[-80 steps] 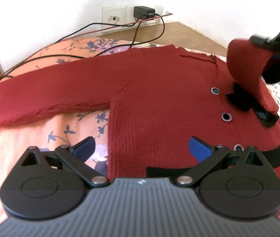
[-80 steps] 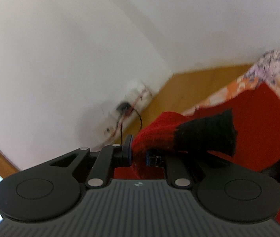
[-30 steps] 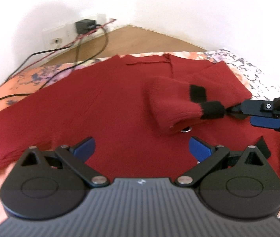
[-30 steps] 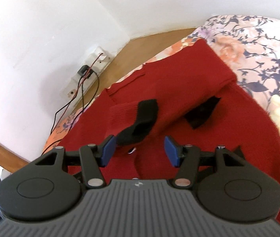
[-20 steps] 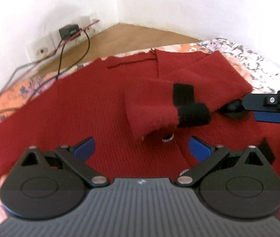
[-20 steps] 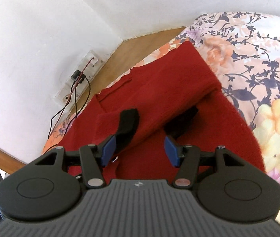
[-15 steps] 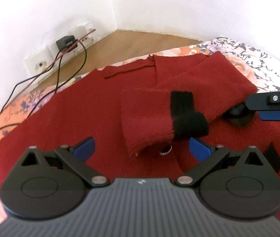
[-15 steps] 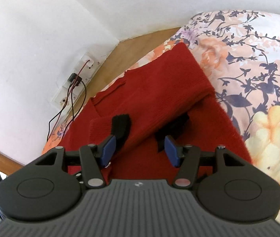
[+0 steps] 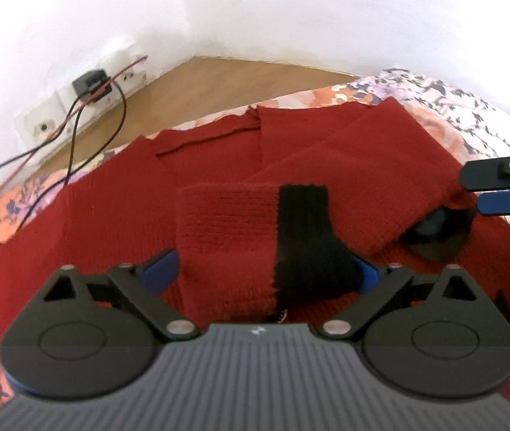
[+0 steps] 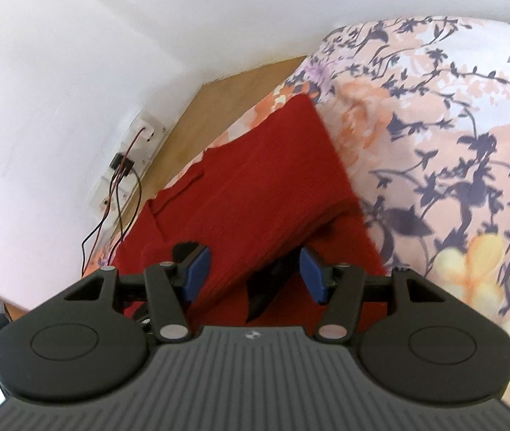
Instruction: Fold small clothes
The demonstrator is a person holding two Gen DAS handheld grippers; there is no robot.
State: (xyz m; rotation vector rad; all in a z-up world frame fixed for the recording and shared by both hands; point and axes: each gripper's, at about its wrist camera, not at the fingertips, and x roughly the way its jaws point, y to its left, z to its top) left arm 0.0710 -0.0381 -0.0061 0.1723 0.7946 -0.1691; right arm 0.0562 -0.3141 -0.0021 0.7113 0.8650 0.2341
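Note:
A small red knitted cardigan point(image 9: 111, 208) lies spread on a floral bed cover. One sleeve point(image 9: 362, 172) is folded across its chest, and the sleeve's end with a black cuff point(image 9: 305, 237) lies doubled over in the middle. My left gripper point(image 9: 260, 269) is open, its blue pads on either side of that cuff end. In the left wrist view my right gripper point(image 9: 499, 194) sits at the right edge beside a black bow point(image 9: 438, 237). The right wrist view shows the right gripper point(image 10: 253, 276) open over the cardigan point(image 10: 265, 186) and bow point(image 10: 269, 287), holding nothing.
The floral bed cover point(image 10: 452, 143) stretches to the right of the cardigan. Beyond the bed's far edge is a wooden floor point(image 9: 219, 79) and a white wall with sockets, a black plug point(image 9: 89, 82) and cables trailing over the bed's left corner.
The right gripper laid the sleeve over the chest, let it go and drew back to the right. The left gripper has moved forward, so the cuff end now lies between its pads.

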